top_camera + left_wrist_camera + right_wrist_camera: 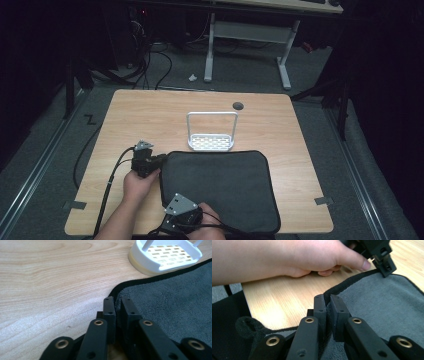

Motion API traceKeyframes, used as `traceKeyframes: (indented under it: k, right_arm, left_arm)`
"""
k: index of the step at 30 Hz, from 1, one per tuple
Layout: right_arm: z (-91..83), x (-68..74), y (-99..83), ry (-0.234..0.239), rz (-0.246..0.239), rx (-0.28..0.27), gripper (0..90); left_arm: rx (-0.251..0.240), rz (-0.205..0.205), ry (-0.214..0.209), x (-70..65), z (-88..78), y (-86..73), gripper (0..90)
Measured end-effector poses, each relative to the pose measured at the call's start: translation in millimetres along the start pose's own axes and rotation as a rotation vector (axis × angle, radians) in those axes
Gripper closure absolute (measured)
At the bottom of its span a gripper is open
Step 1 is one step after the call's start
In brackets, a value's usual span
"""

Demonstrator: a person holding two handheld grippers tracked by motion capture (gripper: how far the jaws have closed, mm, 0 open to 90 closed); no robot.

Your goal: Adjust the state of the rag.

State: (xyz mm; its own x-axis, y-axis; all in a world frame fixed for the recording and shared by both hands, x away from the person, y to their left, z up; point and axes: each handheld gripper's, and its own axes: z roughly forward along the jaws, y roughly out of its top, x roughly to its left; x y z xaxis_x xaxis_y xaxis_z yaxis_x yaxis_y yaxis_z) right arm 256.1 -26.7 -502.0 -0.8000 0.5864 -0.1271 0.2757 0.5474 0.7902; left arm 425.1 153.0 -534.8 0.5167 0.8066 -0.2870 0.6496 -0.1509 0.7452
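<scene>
Grey fleece mat (220, 190) lies flat on the near half of the wooden table (150, 115), and both tools bite its black-bound left edge: the right gripper (328, 302) pinches the near-left corner, the left gripper (118, 305) the far-left corner, probably to lift or fold it rightward. Just beyond its far edge stands a white perforated rack (211, 141), so free room lies left and far.

The white rack (166, 256) is cut off at twelve o'clock in the left gripper view, its handle mostly out of frame.
</scene>
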Motion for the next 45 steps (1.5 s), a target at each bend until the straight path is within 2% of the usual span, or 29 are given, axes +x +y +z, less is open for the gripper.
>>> traceKeyframes:
  k: [5,6,7,11,12,14,16,18,19,20,21,26,27,30,31,32,35,36,37,40,41,42,43,45]
  right_arm:
    - [-2.6,-2.7,1.1,0.004,0.021,-0.004,84.9]
    - [-3.2,-3.0,1.7,0.004,0.026,-0.006,84.9]
    - [-3.9,-3.1,2.8,0.008,0.032,-0.017,84.9]
    - [-6.0,2.5,10.7,0.011,0.018,-0.042,84.8]
    - [-5.4,4.1,13.1,0.013,0.016,-0.043,84.8]
    - [-4.6,5.6,15.0,0.014,0.014,-0.046,84.8]
    - [1.4,14.2,24.4,0.039,0.007,-0.058,84.7]
    - [5.4,20.8,30.3,0.052,-0.002,-0.066,84.6]
    - [5.4,20.8,30.3,0.052,-0.002,-0.066,84.6]
    - [11.4,29.9,37.9,0.067,-0.021,-0.077,84.6]
    - [11.4,29.9,37.9,0.067,-0.021,-0.077,84.6]
    - [19.7,47.1,55.4,0.100,-0.048,-0.107,84.5]
    - [19.0,47.4,56.5,0.098,-0.052,-0.113,84.5]
    - [15.0,45.3,57.5,0.095,-0.042,-0.122,84.5]
    - [8.4,39.9,55.4,0.084,-0.029,-0.133,84.5]
    - [5.7,37.7,54.0,0.079,-0.025,-0.136,84.5]
    - [-8.3,27.1,45.5,0.047,-0.013,-0.138,84.4]
    - [-8.3,27.1,45.5,0.047,-0.013,-0.138,84.4]
    - [-18.4,19.9,38.4,0.029,-0.003,-0.139,84.4]
    - [-32.6,8.0,26.3,0.005,0.022,-0.141,84.4]
    - [-38.9,2.8,19.7,-0.011,0.032,-0.137,84.4]
    - [-42.5,-0.3,15.6,-0.018,0.040,-0.134,84.4]
    - [-42.5,-0.3,15.6,-0.018,0.040,-0.134,84.4]
    - [-55.5,-12.8,-3.3,-0.048,0.060,-0.113,84.3]
  left_arm:
    - [-0.012,-0.021,-0.009,0.6,-2.2,1.4,86.9]
    - [-0.017,-0.044,-0.024,1.1,-3.3,2.3,86.9]
    - [-0.026,-0.050,-0.027,1.4,-4.7,3.1,87.0]
    - [-0.061,-0.085,-0.047,4.2,-13.3,5.2,87.5]
    - [-0.070,-0.101,-0.045,7.6,-18.2,3.7,87.7]
    - [-0.074,-0.108,-0.039,11.0,-22.7,1.5,88.1]
    - [-0.090,-0.136,-0.029,21.5,-37.4,-3.6,89.1]
    - [-0.095,-0.140,-0.025,24.2,-41.8,-4.6,89.1]
    - [-0.103,-0.146,-0.019,27.7,-47.5,-5.7,89.1]
    - [-0.109,-0.149,-0.004,33.9,-59.0,-7.6,89.2]
    - [-0.109,-0.149,-0.004,33.9,-59.0,-7.6,89.3]
    - [-0.145,-0.166,0.023,46.1,-89.2,-8.7,89.5]
    - [-0.145,-0.166,0.023,46.1,-89.2,-8.7,89.4]
    - [-0.162,-0.152,0.022,42.1,-94.4,-2.2,89.4]
    - [-0.175,-0.139,0.014,34.5,-92.5,3.1,89.4]
    - [-0.175,-0.139,0.014,34.5,-92.5,3.1,89.4]
    - [-0.179,-0.122,0.003,18.9,-83.3,11.5,89.4]
    - [-0.182,-0.120,-0.002,15.1,-80.6,13.3,89.4]
    - [-0.181,-0.105,-0.015,2.8,-72.4,18.3,89.4]
    - [-0.182,-0.094,-0.031,-14.9,-60.5,23.0,89.3]
    - [-0.182,-0.094,-0.031,-14.9,-60.5,23.0,89.3]
    - [-0.181,-0.083,-0.034,-25.9,-53.2,24.8,89.3]
    - [-0.181,-0.083,-0.034,-25.9,-53.2,24.8,89.3]
    - [-0.184,-0.081,-0.052,-43.4,-40.8,28.5,89.3]
